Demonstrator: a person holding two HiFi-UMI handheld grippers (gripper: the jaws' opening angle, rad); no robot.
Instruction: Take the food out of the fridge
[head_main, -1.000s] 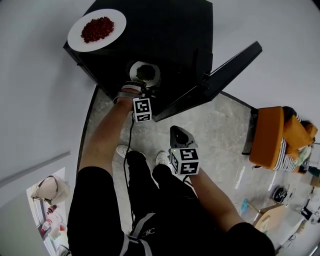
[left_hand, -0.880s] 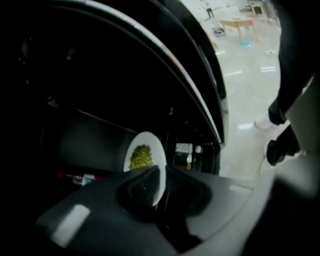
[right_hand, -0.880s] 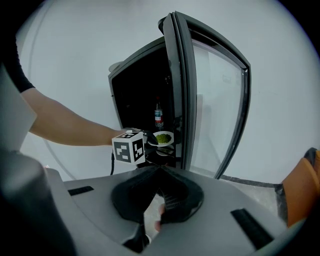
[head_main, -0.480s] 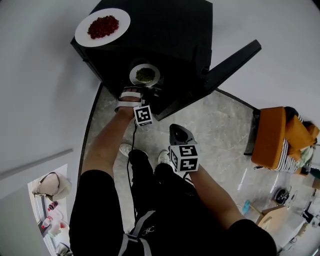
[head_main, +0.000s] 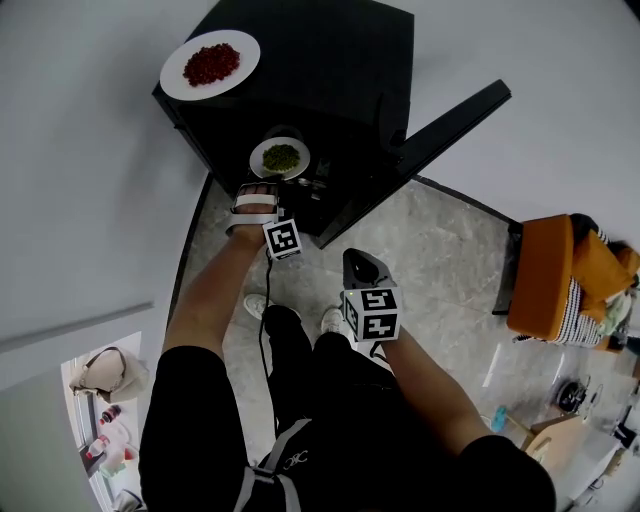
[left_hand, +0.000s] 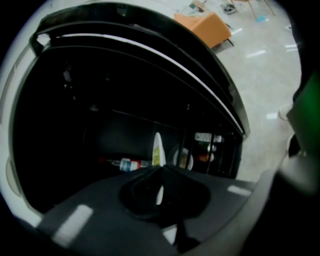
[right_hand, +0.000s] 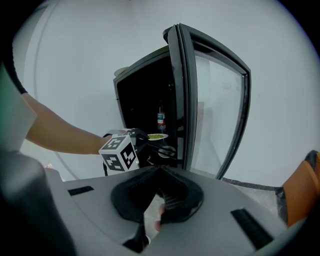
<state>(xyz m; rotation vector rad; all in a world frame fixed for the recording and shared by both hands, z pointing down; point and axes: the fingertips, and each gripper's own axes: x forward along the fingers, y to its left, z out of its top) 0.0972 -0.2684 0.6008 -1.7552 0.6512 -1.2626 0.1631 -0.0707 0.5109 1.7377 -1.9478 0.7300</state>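
Plate (head_main: 280, 158) in left claw (left_hand: 160, 169)

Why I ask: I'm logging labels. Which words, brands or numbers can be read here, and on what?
None can be read.
Bottle label in the fridge: too blurred.
Other packages: too blurred.
Left marker cube, right marker cube: square patterns, no letters.

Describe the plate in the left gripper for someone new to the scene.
Start at the black fridge, door open. At its opening, the left gripper pinches a white plate of green food; the other plate, on top, holds red food.
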